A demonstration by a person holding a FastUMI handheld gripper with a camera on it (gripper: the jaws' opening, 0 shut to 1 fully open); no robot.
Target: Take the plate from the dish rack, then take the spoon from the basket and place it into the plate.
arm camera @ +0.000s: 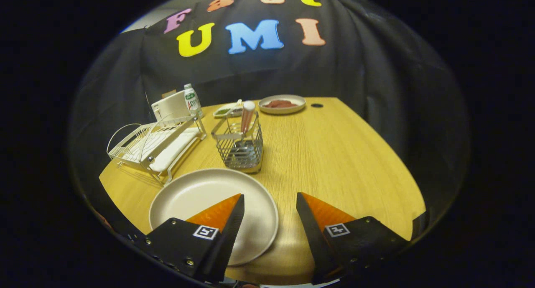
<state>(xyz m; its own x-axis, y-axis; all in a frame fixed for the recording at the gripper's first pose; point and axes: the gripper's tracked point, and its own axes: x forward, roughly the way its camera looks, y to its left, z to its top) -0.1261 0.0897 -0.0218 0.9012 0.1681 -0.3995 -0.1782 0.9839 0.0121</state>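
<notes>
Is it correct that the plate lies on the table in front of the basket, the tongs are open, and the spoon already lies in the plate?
Not quite. In the gripper view the spoon stands in the basket, not in the plate. The rest holds: the plate lies on the table before the basket, and the tongs are open, holding nothing.

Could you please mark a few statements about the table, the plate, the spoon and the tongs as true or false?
1. The plate lies flat on the table, out of the dish rack. True.
2. The spoon lies in the plate. False: it stands upright in the wire basket.
3. The tongs are open and hold nothing. True.
4. The basket stands between the tongs' fingers. False: it stands beyond them, past the plate.
5. A bottle stands behind the dish rack. True.
</notes>
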